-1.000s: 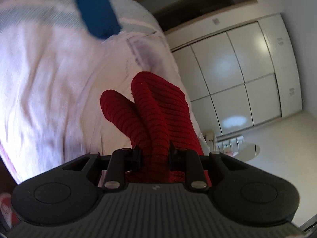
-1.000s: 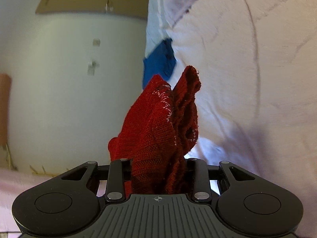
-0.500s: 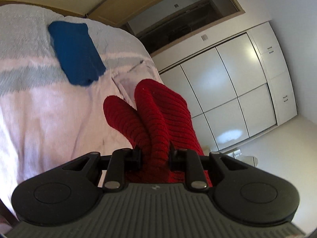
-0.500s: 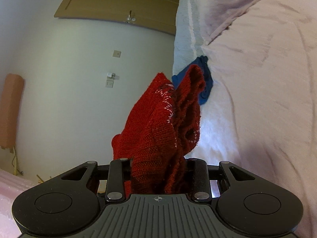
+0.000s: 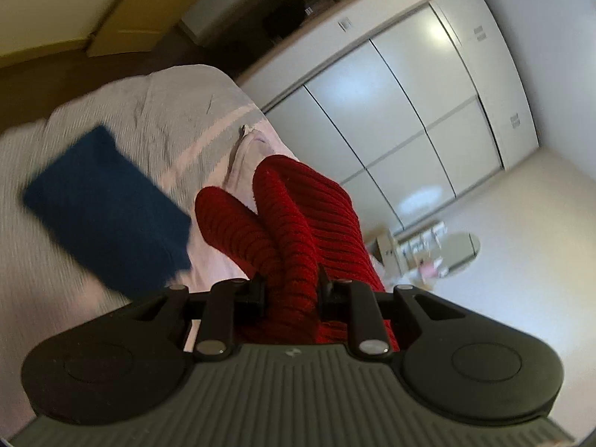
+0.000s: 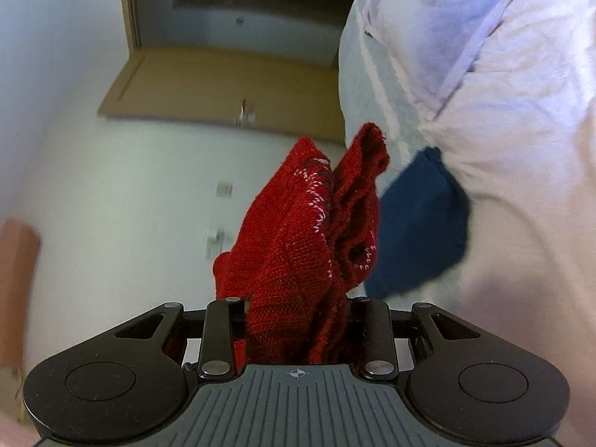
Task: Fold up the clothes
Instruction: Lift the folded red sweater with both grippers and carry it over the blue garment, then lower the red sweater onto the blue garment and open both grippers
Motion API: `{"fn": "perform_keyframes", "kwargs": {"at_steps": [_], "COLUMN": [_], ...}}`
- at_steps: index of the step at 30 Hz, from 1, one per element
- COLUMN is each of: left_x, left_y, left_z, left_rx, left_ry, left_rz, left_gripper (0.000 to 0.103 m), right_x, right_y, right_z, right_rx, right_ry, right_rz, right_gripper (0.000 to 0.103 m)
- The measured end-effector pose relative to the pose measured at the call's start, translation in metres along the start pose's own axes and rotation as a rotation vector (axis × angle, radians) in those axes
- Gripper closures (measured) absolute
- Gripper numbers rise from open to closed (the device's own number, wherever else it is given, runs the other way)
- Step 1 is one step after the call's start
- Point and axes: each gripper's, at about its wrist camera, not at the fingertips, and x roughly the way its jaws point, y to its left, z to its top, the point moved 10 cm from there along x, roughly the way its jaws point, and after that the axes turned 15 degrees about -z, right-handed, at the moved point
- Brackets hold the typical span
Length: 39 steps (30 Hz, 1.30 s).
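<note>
The left gripper (image 5: 290, 294) is clamped on a ribbed fold of the red knit sweater (image 5: 298, 223), and the right gripper (image 6: 298, 305) pinches a bunched, white-flecked part of it (image 6: 298, 246). Beyond lies a folded blue garment (image 5: 108, 208) on the pale bed (image 5: 156, 111), with white wardrobe doors (image 5: 409, 111) farther off.

1. The left gripper (image 5: 289, 290) has its jaws clamped on a bunched fold of the red sweater (image 5: 298, 223), which rises ahead of it above the bed (image 5: 111, 298).
2. The right gripper (image 6: 298, 313) has its jaws pinching a thicker wad of the same sweater, just beside the bed.
</note>
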Motion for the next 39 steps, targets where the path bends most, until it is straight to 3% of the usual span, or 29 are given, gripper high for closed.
{"fn": "perform_keyframes", "kwargs": {"at_steps": [6,11,22,26,33,36,39], "left_x": [0.025,0.051,0.077,0.083,0.098,0.102,0.1], "left_y": [0.041,0.091,0.222,0.257,0.302,0.328,0.338], "left_z": [0.103,0.141,0.132,0.116,0.102,0.093,0.093], "left_rx": [0.064,0.049,-0.056,-0.091,-0.059,-0.03,-0.023], "left_ry": [0.037,0.036,0.087,0.102,0.131,0.159,0.165], "left_rz": [-0.071,-0.089,-0.006,0.0,0.033,0.097,0.14], "left_gripper": [0.085,0.085,0.085,0.085,0.084,0.081,0.074], "right_x": [0.081,0.137,0.224,0.241,0.268,0.284,0.291], "right_y": [0.052,0.063,-0.008,-0.033,-0.077,-0.107,-0.118], "right_z": [0.028,0.054,0.054,0.054,0.056,0.055,0.052], "right_rx": [0.016,0.007,0.053,0.045,0.066,0.102,0.132], "right_ry": [-0.122,-0.155,-0.089,-0.077,-0.087,-0.103,-0.104], "right_rz": [0.01,-0.018,-0.128,-0.167,-0.191,-0.269,-0.292], "right_gripper": [0.071,0.071,0.071,0.071,0.07,0.061,0.049]}}
